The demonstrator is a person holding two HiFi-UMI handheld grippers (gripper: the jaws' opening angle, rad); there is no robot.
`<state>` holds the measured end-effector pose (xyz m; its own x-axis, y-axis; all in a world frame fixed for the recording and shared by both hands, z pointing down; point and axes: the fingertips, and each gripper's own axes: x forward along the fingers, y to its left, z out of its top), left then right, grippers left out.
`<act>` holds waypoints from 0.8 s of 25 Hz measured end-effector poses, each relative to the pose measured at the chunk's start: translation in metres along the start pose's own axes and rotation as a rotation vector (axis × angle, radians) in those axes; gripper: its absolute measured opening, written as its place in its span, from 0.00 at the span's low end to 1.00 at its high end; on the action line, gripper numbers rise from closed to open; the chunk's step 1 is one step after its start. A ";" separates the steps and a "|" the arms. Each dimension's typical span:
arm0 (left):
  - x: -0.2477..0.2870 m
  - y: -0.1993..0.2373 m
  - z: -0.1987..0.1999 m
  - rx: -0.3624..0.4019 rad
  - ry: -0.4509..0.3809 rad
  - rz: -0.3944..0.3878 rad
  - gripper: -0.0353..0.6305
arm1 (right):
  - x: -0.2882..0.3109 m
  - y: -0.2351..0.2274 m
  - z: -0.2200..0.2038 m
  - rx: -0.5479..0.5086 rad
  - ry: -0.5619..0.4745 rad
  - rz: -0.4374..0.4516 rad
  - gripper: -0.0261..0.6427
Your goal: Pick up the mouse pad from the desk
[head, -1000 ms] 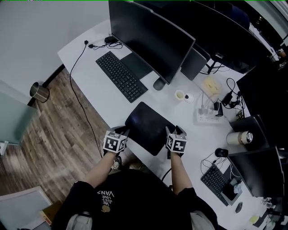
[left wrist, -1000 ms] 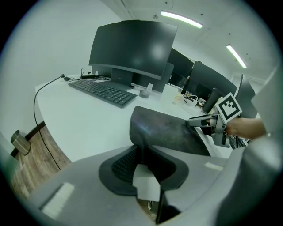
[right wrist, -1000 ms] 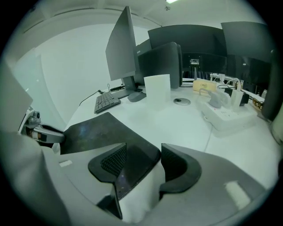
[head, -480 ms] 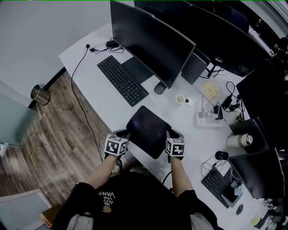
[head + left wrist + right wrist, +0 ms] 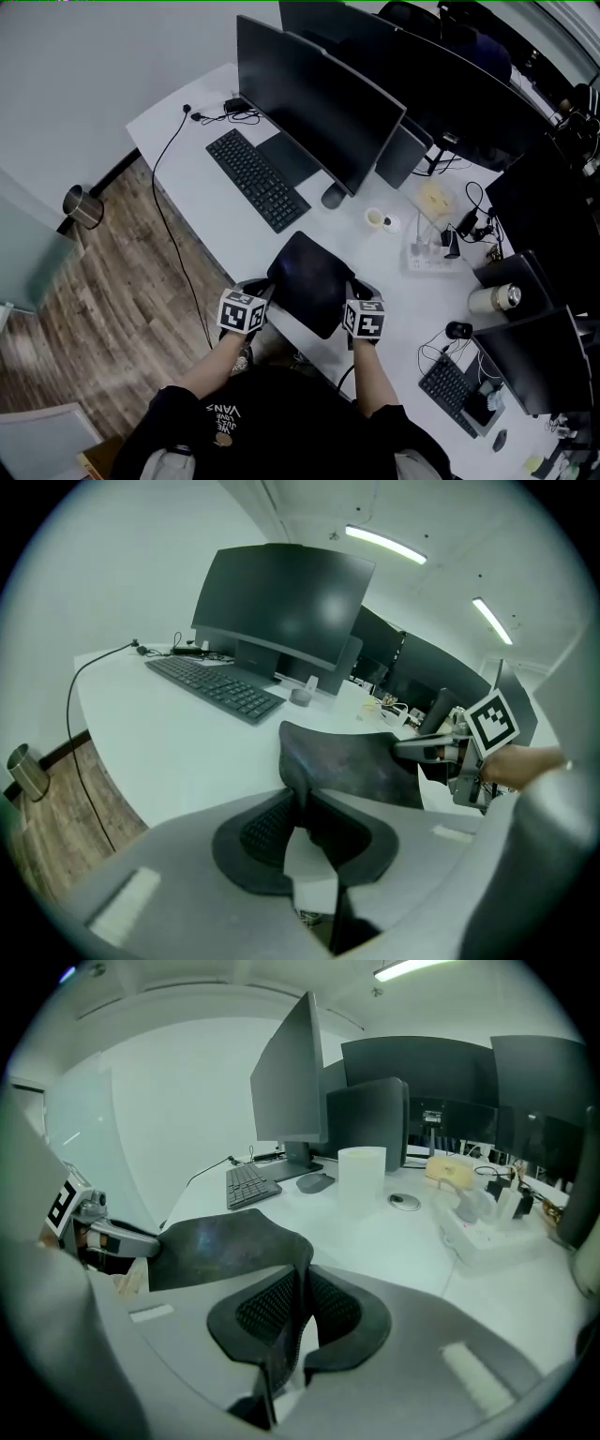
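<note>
Centrally, the dark mouse pad (image 5: 309, 279) hangs bowed between two tongs at the near edge of the white surface (image 5: 211, 220). The left tongs (image 5: 269, 289) pinch its left edge and the right tongs (image 5: 351, 287) its right edge. Both pairs of jaws have just been closing and stand narrow, clamped on the pad. Beyond it lie a keyboard (image 5: 258, 180) and a monitor (image 5: 319, 98).

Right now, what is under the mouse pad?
Only white desk shows around the mouse pad. The patch beneath is covered. The left gripper and right gripper, whose jaws have just been closing, pinch its near corners.
</note>
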<state>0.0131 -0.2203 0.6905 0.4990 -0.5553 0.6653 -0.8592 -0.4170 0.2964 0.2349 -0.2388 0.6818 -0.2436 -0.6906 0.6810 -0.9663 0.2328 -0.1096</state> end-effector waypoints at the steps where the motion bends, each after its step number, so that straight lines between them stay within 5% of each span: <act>1: -0.001 -0.001 0.001 0.002 -0.007 -0.003 0.14 | -0.002 0.001 0.001 0.001 -0.003 -0.002 0.11; 20: -0.066 -0.008 0.021 0.060 -0.178 -0.097 0.13 | -0.075 0.041 0.017 0.068 -0.138 -0.046 0.11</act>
<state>-0.0107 -0.1952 0.6296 0.5956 -0.6270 0.5021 -0.8006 -0.5139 0.3081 0.2123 -0.1894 0.6141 -0.2032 -0.7882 0.5809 -0.9790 0.1550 -0.1322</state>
